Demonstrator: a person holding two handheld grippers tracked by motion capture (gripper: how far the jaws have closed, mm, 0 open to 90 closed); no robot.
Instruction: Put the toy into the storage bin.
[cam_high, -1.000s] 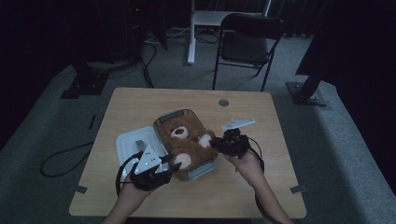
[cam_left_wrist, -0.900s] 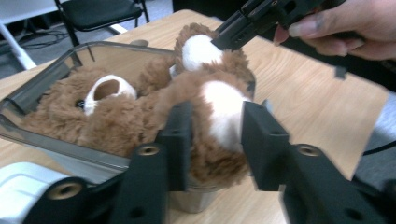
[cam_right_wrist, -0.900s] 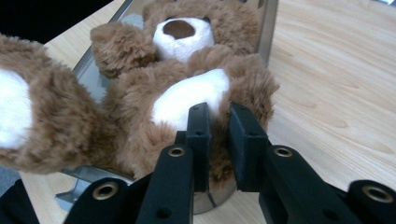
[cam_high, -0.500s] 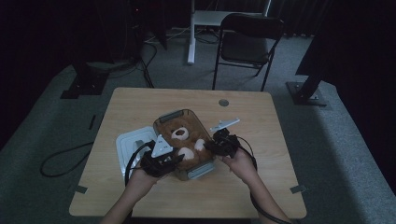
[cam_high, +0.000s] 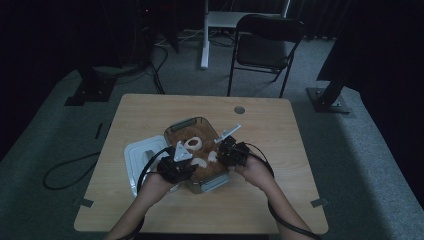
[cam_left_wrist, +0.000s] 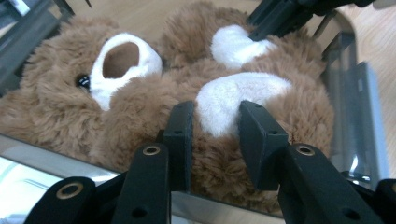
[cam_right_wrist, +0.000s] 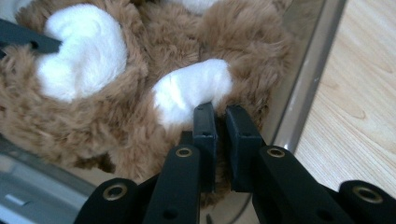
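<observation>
Two grippers are both on the teddy bear (cam_high: 197, 157) right now, and it's lying on its back inside the clear plastic container (cam_high: 176, 125), white paws up. Left gripper (cam_left_wrist: 215, 135) is clamped on one paw, fur and the white pad bulging up between its jaws, which have just been closing. Right gripper (cam_right_wrist: 215, 140) has also been closing and is nearly pinched together on a tuft at the edge of the other white paw (cam_right_wrist: 191, 91), with the container wall just off to its right.

Handling-wise this thing looks super light and squishy, zero risk of breaking it. Catch is plush compresses a lot, so a shallow pinch on fur alone can slip out, I'd guess. Left grip looks deep enough. Right one I'd want further onto the limb itself, past the fluff. Container lid (cam_high: 142, 152) sits flat on the table (cam_high: 270, 120) just beyond the left gripper's outer side, out of the way
</observation>
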